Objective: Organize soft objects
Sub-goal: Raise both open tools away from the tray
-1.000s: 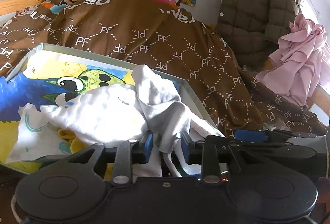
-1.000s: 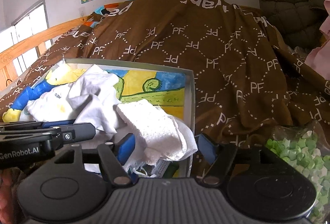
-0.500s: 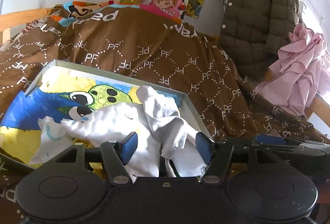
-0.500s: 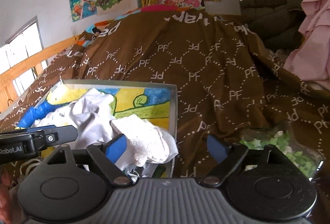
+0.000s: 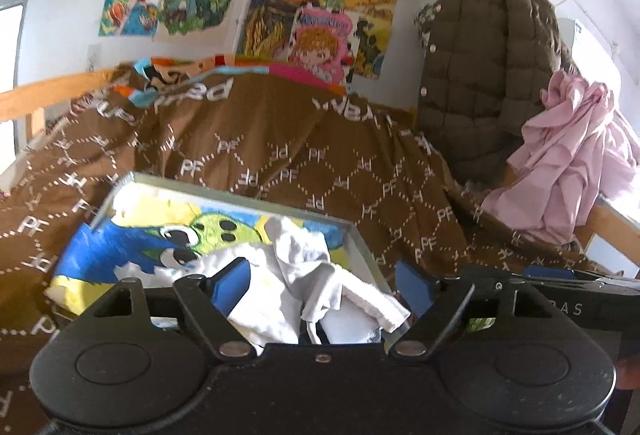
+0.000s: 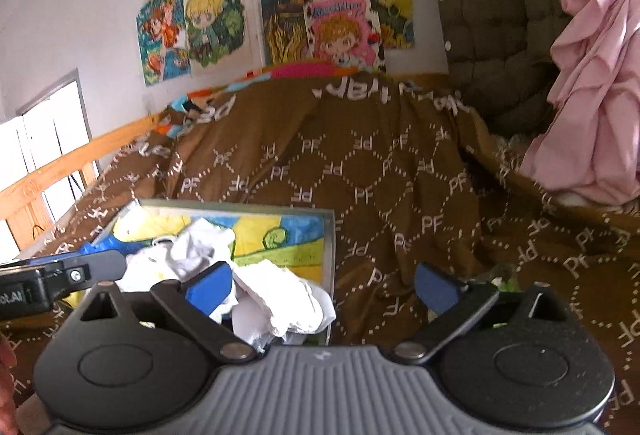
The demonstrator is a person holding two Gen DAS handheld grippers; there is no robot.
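Both grippers — left gripper (image 5: 322, 285) and right gripper (image 6: 324, 285) — have fingers spread wide, holding nothing. Just beyond them the white cloths (image 5: 304, 275) lie heaped in the painted tray (image 6: 330, 235) on the bed's brown quilt (image 6: 360, 171) — posters (image 6: 280, 15) behind.

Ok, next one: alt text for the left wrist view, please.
The left gripper, jaws wide open, hovers over a heap of white cloths lying in a shallow box with a cartoon picture inside. The box sits on a brown patterned bedspread; a dark quilted jacket and pink garment hang beyond.
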